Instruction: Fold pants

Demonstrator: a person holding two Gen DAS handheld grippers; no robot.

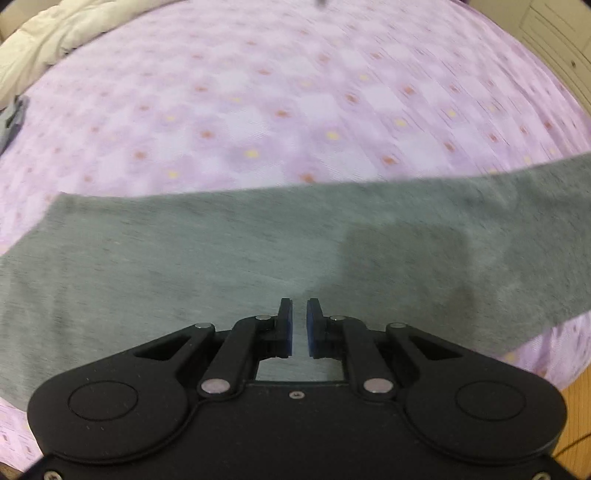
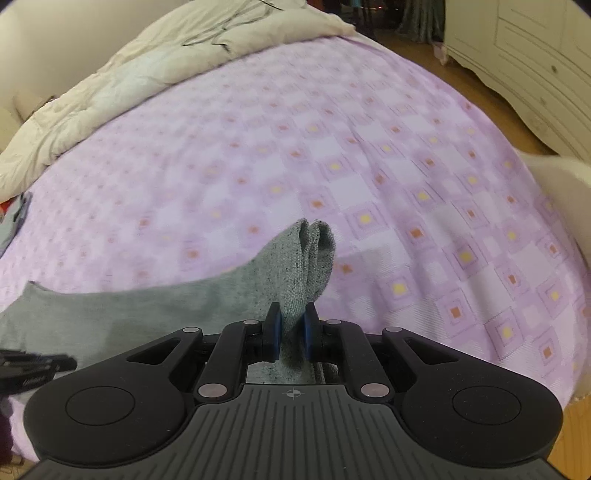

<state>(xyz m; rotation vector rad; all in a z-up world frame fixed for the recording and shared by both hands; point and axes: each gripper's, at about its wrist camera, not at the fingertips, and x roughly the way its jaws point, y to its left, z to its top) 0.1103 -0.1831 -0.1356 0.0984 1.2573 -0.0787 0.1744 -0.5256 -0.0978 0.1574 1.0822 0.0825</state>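
Note:
The grey pants (image 1: 229,254) lie as a long flat band across the lilac bedspread (image 1: 258,110). My left gripper (image 1: 299,308) hovers over the near part of the band, its blue pads nearly together with a thin gap and nothing between them. In the right wrist view, my right gripper (image 2: 292,317) is shut on a bunched end of the grey pants (image 2: 310,254), which stands up in a fold above the pads. The rest of the cloth trails left over the bedspread (image 2: 369,166).
A cream duvet (image 2: 155,62) is heaped at the far side of the bed and also shows in the left wrist view (image 1: 48,33). White drawers (image 2: 535,55) and wood floor (image 2: 417,48) lie beyond the bed's right edge. Another grey garment (image 1: 11,122) lies at the far left.

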